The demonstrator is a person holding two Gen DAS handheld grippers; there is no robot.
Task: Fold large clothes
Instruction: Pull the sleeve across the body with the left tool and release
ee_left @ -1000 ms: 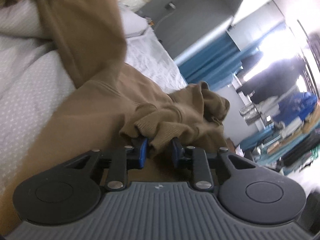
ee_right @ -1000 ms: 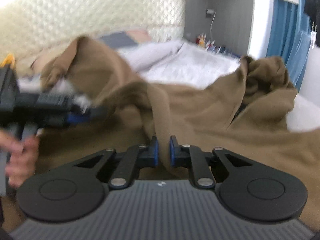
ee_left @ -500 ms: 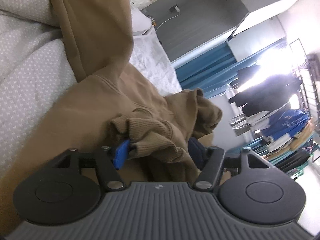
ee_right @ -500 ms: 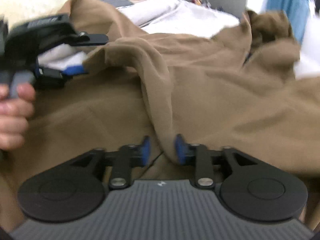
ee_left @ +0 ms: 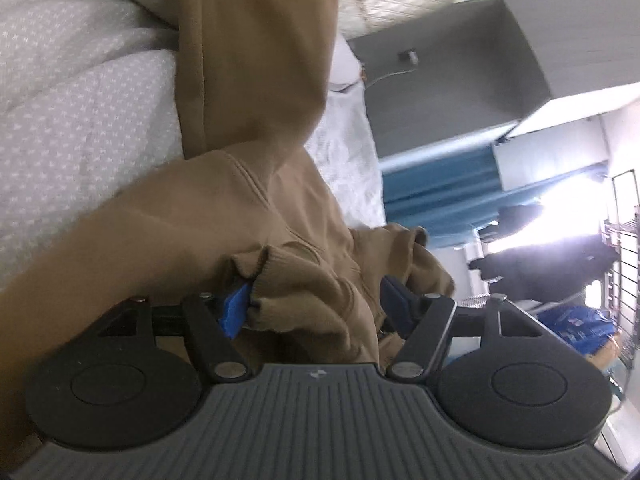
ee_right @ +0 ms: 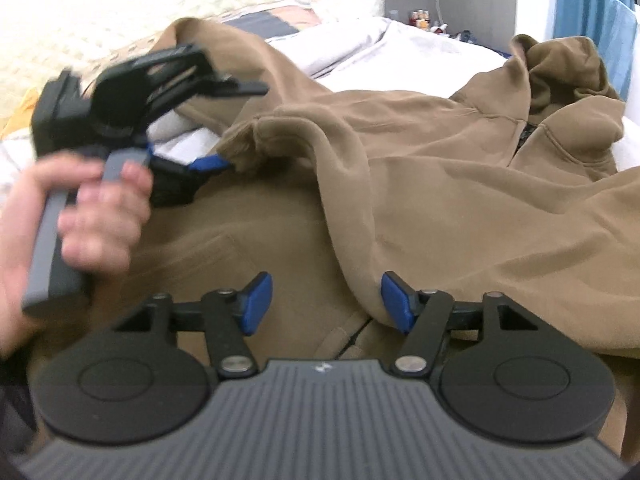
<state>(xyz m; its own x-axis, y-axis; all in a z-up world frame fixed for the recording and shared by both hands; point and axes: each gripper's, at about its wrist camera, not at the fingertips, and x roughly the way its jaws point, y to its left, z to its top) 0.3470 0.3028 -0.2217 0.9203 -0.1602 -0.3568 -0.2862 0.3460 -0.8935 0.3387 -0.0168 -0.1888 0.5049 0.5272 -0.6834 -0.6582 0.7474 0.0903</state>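
Observation:
A brown hoodie [ee_right: 440, 152] lies spread on the bed, its hood [ee_right: 560, 64] bunched at the far right. One sleeve [ee_right: 344, 168] is draped across the body. My left gripper [ee_left: 316, 300] is open; the ribbed cuff [ee_left: 296, 292] lies loose between the jaws and touches only the left pad [ee_left: 234, 308]. In the right wrist view a hand [ee_right: 92, 208] holds that left gripper [ee_right: 244, 126] at the cuff. My right gripper [ee_right: 326, 300] is open low over the hoodie. The sleeve's fold rests beside its right pad [ee_right: 396, 304], unpinched.
The bed has a white patterned cover [ee_left: 80, 120] and a quilted headboard [ee_right: 160, 0]. Behind it stand a grey wall panel [ee_left: 440, 80], a blue curtain [ee_left: 432, 192] and small items on a stand [ee_right: 424, 20]. Hanging clothes [ee_left: 560, 264] fill the far side.
Both grippers were shut on the sleeve a second ago and now stand open. The sleeve has dropped onto the hoodie's body. The left gripper has rolled and both have sunk a little.

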